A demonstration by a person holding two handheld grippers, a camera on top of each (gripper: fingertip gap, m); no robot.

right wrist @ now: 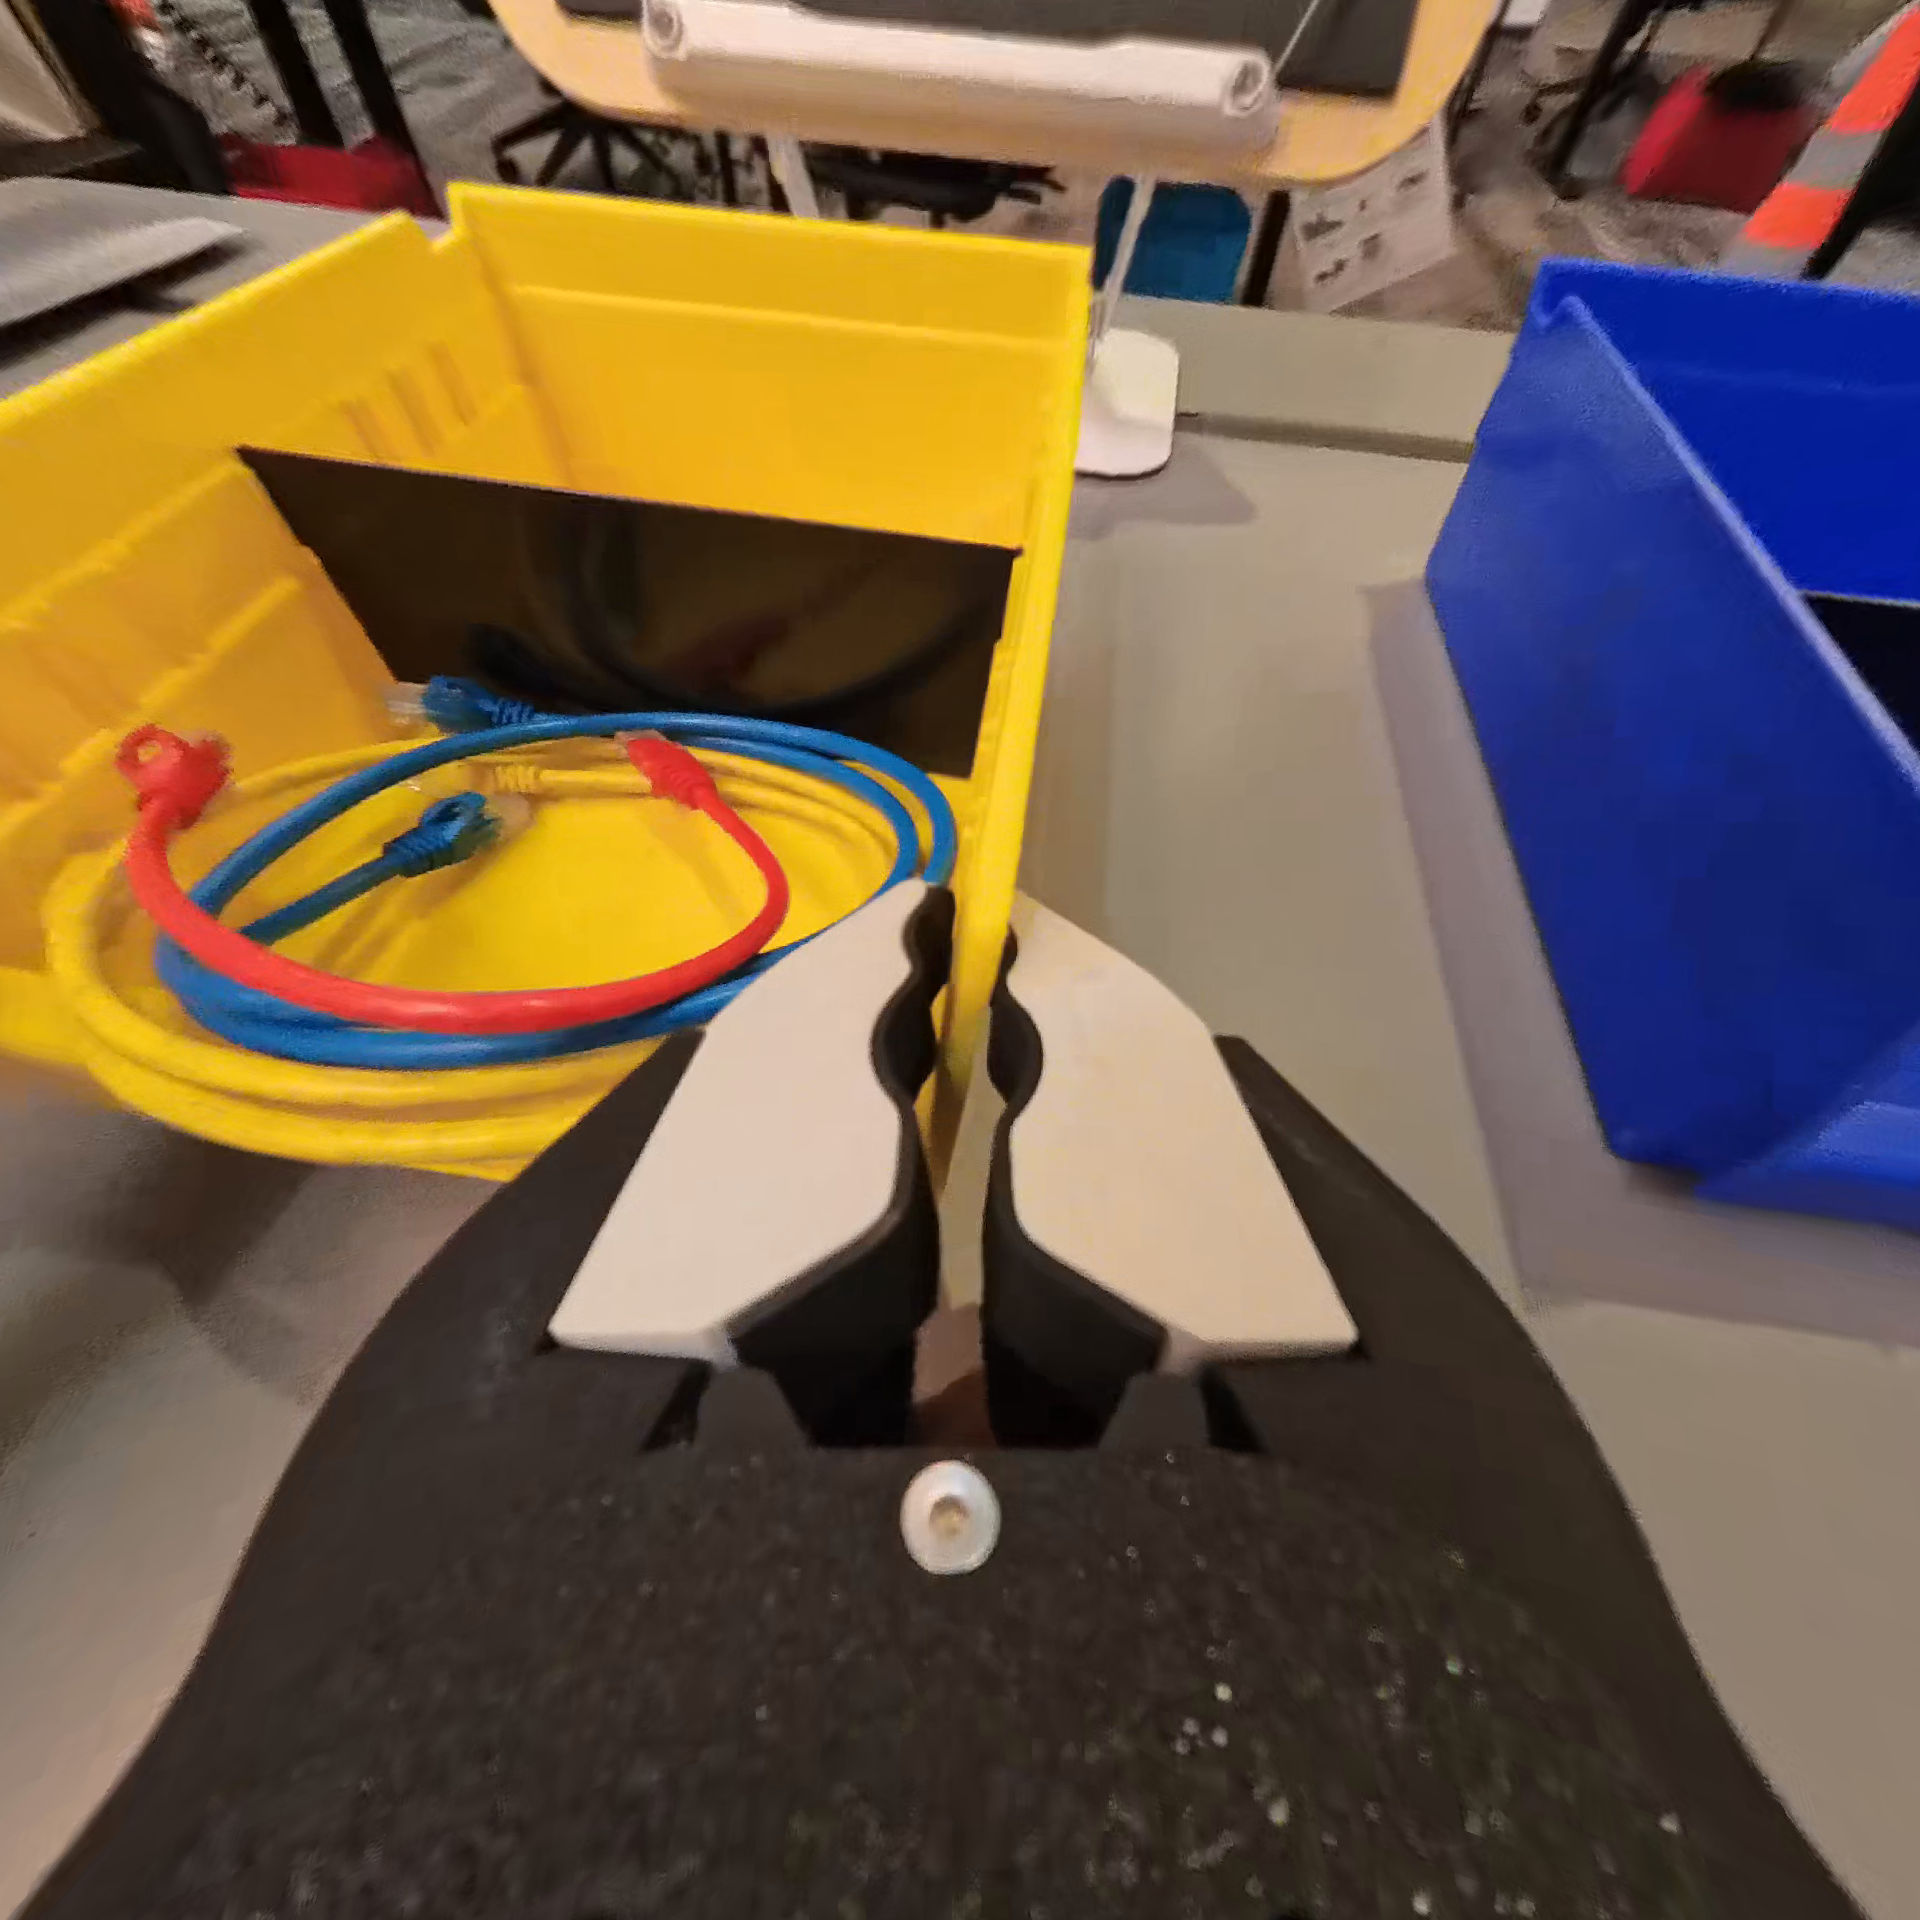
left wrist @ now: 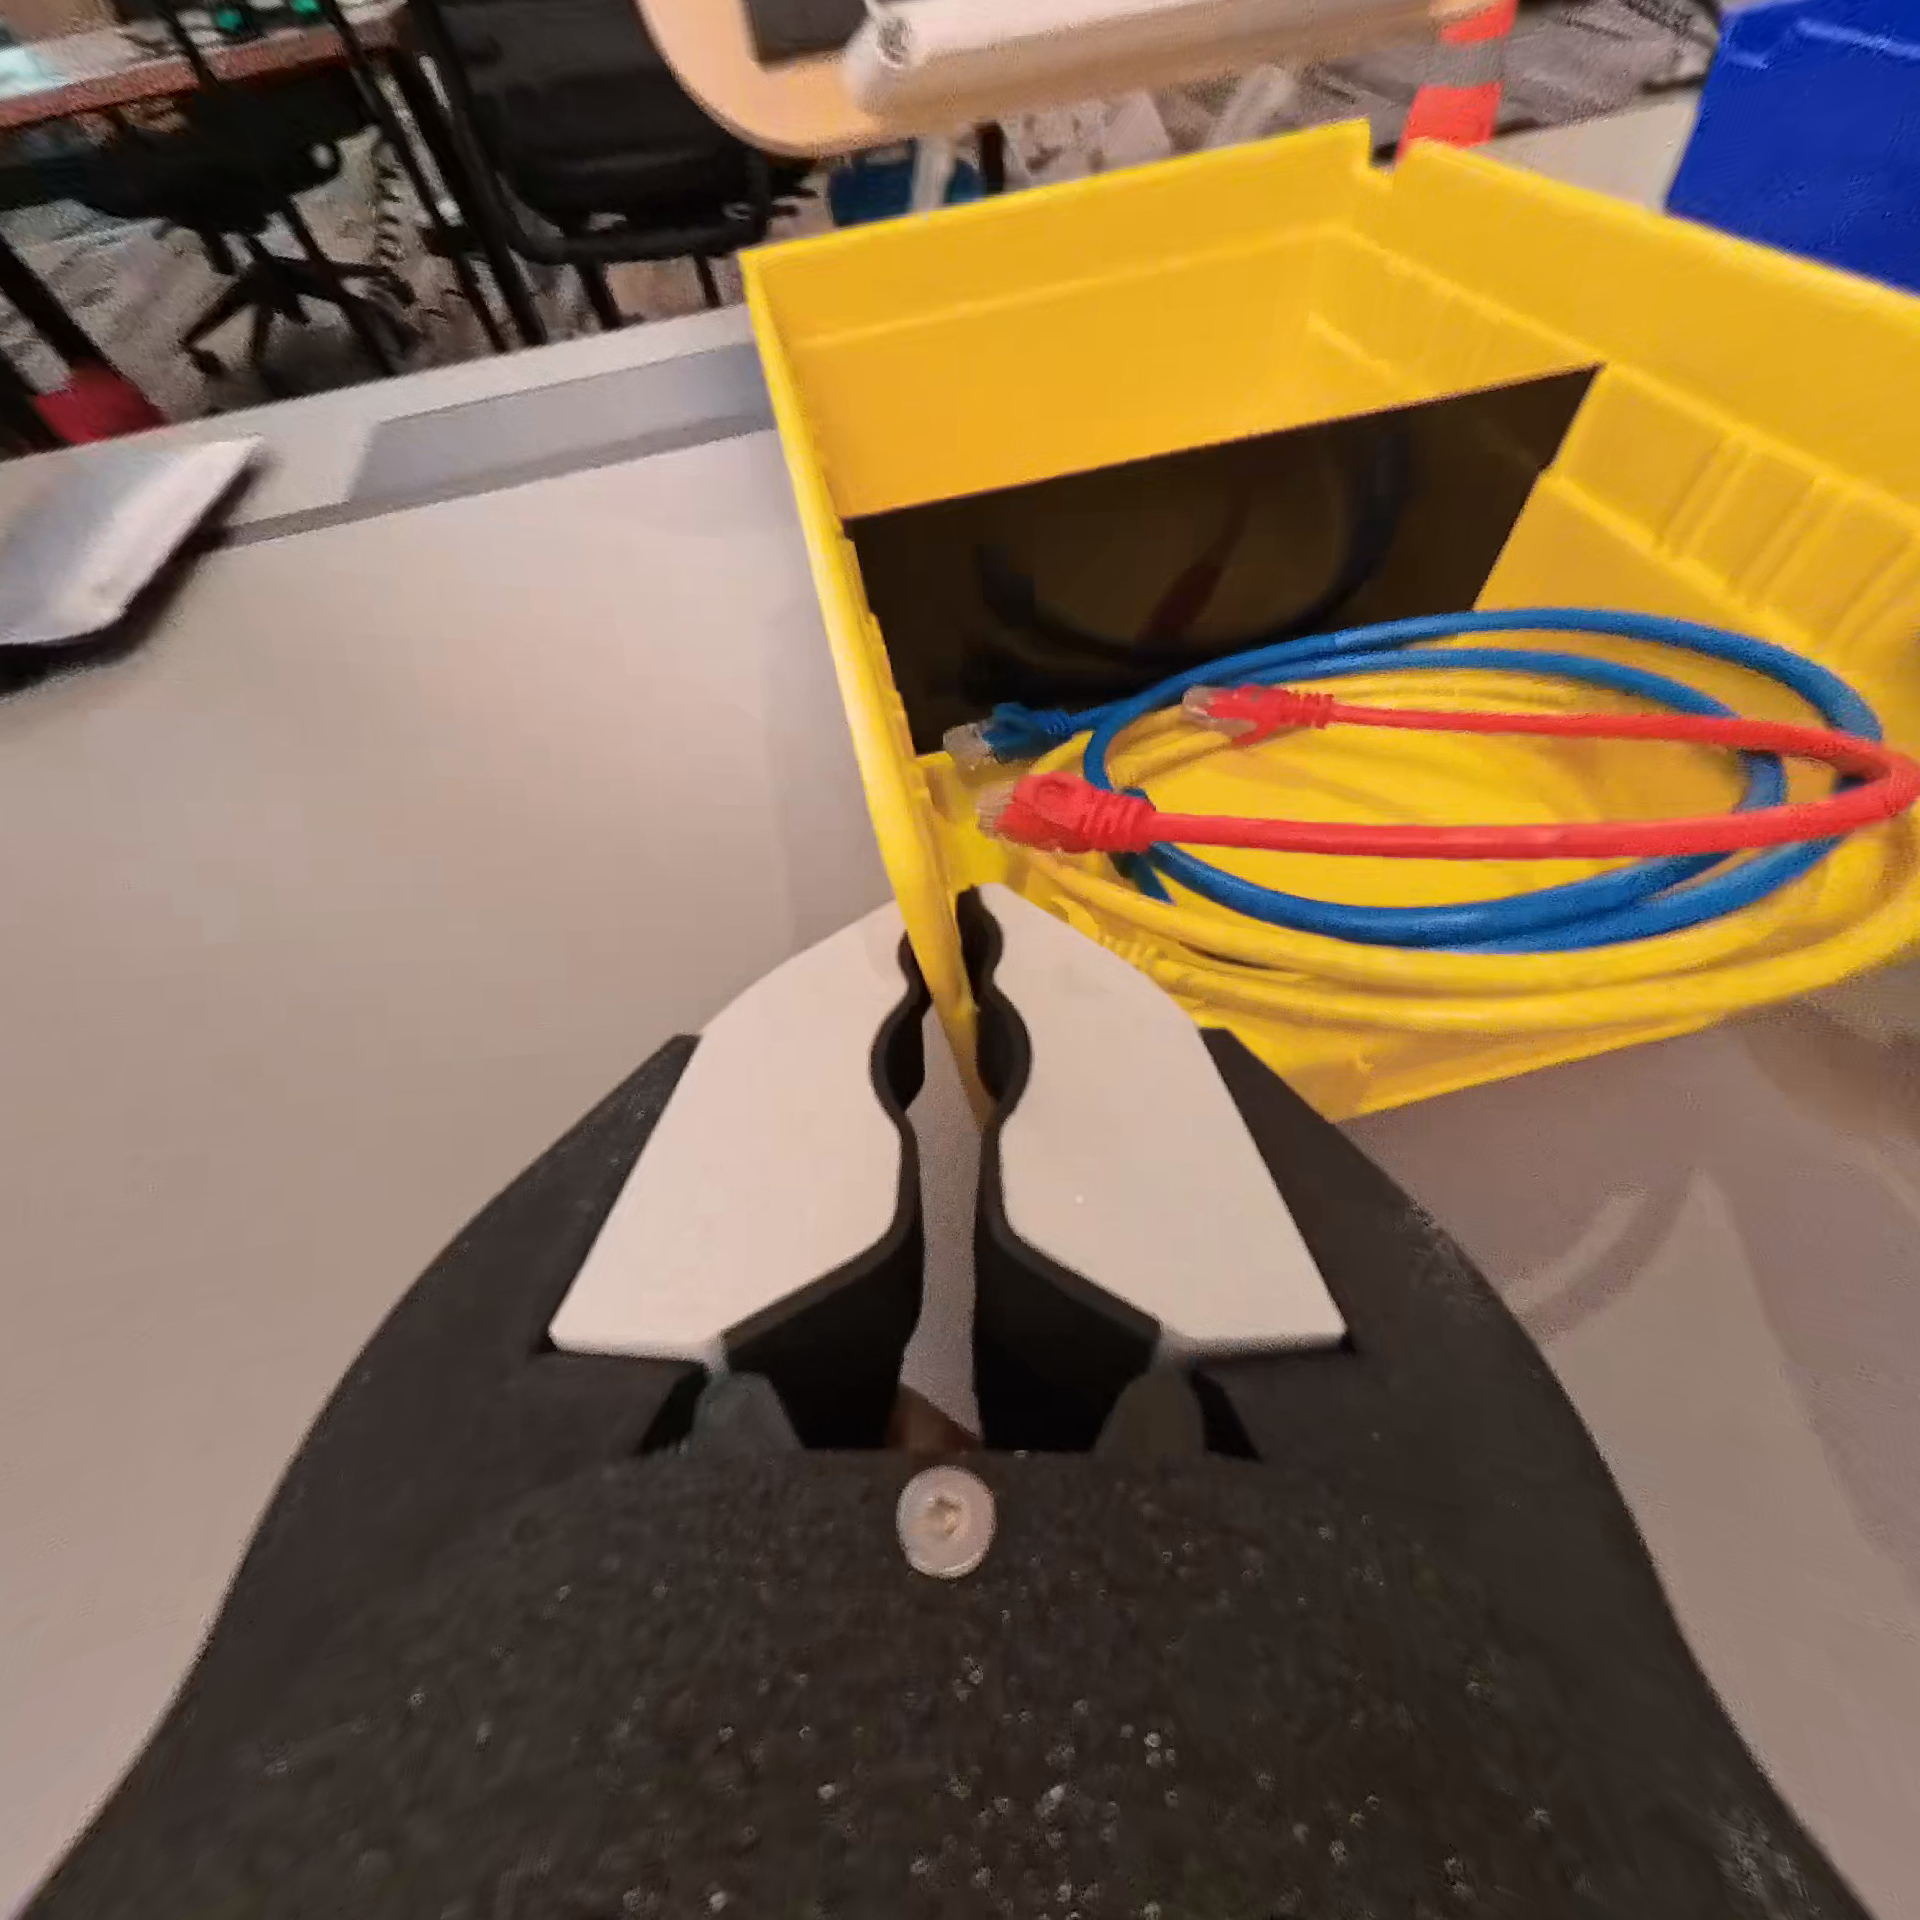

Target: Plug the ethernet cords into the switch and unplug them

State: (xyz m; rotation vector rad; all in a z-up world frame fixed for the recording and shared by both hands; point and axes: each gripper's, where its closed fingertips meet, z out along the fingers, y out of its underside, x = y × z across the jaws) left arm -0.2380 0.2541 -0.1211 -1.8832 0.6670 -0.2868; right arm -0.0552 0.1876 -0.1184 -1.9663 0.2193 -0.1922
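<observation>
Both pairs of tongs are gripping the yellow bin [left wrist: 1091, 343] by its side walls near the open front. Left tongs [left wrist: 951, 940] are closing narrowly on the bin's left wall, with that thin yellow edge pinched between the grey fingers [left wrist: 790, 1122]. Right tongs [right wrist: 977, 935] are doing likewise on the right wall [right wrist: 1029, 727], one finger sitting inside the bin and the other outside it.

Inside the bin three ethernet cords are lying coiled on the floor in front of a black divider [right wrist: 644, 582] that is standing across the bin. Lowest is the yellow cord [left wrist: 1455, 997], looping along the front lip. On top of it the blue cord [right wrist: 582, 1044] is circling, with one plug resting in the middle of the coil and another near the divider. Uppermost, the red cord [right wrist: 457, 1003] is curving across the blue one, both its plugs pointing toward the back.

No switch is showing in either view.

Off to the right a blue bin [right wrist: 1662, 779] is sitting well apart from the yellow one on the grey table [left wrist: 416, 831]. Farther left a grey pouch [left wrist: 104, 540] is lying on the table.
</observation>
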